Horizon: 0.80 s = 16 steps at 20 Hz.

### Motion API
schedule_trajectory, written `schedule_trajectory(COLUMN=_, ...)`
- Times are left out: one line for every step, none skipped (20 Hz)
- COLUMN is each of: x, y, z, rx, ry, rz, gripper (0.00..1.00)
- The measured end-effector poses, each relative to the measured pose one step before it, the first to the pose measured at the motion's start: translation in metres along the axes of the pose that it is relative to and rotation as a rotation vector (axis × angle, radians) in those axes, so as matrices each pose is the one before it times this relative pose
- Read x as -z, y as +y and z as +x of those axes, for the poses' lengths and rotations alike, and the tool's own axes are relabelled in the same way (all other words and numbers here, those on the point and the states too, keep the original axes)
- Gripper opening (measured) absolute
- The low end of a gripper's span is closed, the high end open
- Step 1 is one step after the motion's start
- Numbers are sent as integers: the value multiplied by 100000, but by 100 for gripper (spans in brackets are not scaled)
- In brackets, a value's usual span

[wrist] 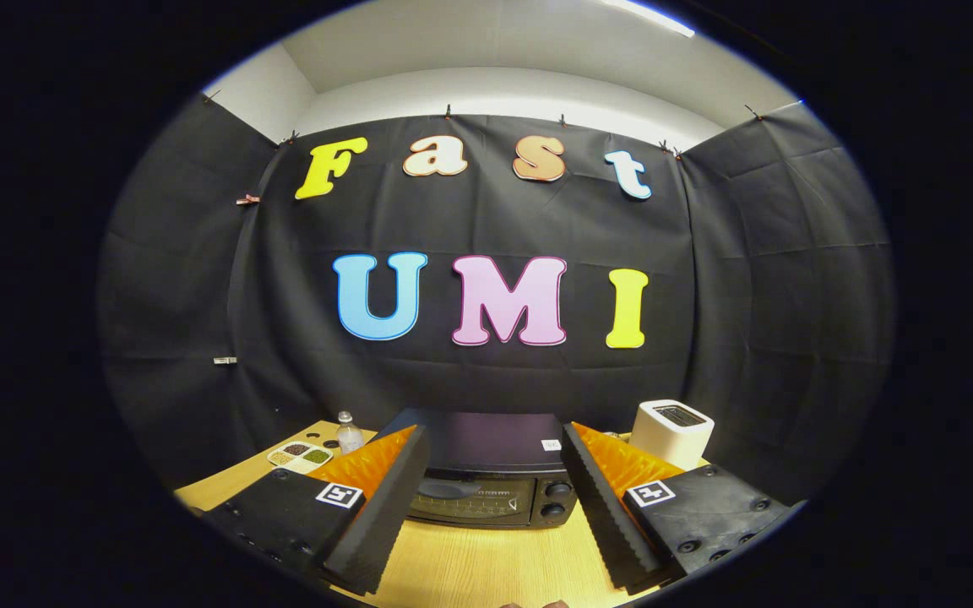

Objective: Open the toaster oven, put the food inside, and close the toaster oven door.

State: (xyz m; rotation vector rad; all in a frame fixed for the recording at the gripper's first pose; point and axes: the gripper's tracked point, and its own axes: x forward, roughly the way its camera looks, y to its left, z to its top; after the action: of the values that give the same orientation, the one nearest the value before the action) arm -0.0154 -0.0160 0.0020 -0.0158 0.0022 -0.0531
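Observation:
A black toaster oven point(491, 473) stands on the wooden table point(486, 566), straight ahead and beyond my fingers. Its glass door is shut, with a handle along the top of the door and two knobs point(554, 498) on its right side. My gripper point(495, 443) is open, held above the table in front of the oven, with nothing between its fingers. The left finger point(385, 507) and right finger point(605, 507) frame the oven's front. No food item is visible between the fingers.
A white pop-up toaster point(672, 432) stands to the right of the oven. To the oven's left are a small clear bottle point(349, 434) and a divided tray point(301, 456) with several kinds of grains or beans. Black cloth walls close the booth behind.

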Motion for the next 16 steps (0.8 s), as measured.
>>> schedule_trajectory(x=119, y=275, z=48, rx=-454, ry=290, rz=83, gripper=97)
schedule_trajectory(x=70, y=170, z=47, rx=-229, ry=317, rz=-3, gripper=97)
schedule_trajectory(x=129, y=69, z=68, rx=-125, ry=353, rz=109, gripper=97)
schedule_trajectory(x=73, y=235, z=85, rx=-221, ry=312, rz=286, gripper=97)
schedule_trajectory(x=115, y=126, z=135, rx=-95, ry=301, rz=266, gripper=97)
schedule_trajectory(x=147, y=203, z=80, rx=-73, ry=378, rz=113, gripper=97)
schedule_trajectory(x=204, y=185, z=35, rx=-256, ry=566, rz=-17, gripper=97)
schedule_trajectory(x=277, y=190, z=84, rx=-469, ry=546, rz=-137, gripper=97)
schedule_trajectory(x=243, y=196, z=176, rx=-428, ry=722, rz=-225, gripper=97)
schedule_trajectory(x=412, y=154, z=114, rx=-316, ry=1055, rz=-220, gripper=97)
schedule_trajectory(x=537, y=75, z=183, rx=273, ry=2145, rz=-385, gripper=97)
schedule_trajectory(x=625, y=80, z=67, rx=229, ry=2732, rz=-329, gripper=97)
schedule_trajectory(x=498, y=263, z=76, rx=-213, ry=2081, rz=-203, gripper=97)
schedule_trajectory(x=68, y=248, z=224, rx=-71, ry=1041, rz=323, gripper=97)
schedule_trajectory(x=114, y=205, z=191, rx=-248, ry=577, rz=754, gripper=97)
schedule_trajectory(x=258, y=290, z=369, rx=-623, ry=735, rz=693, gripper=97)
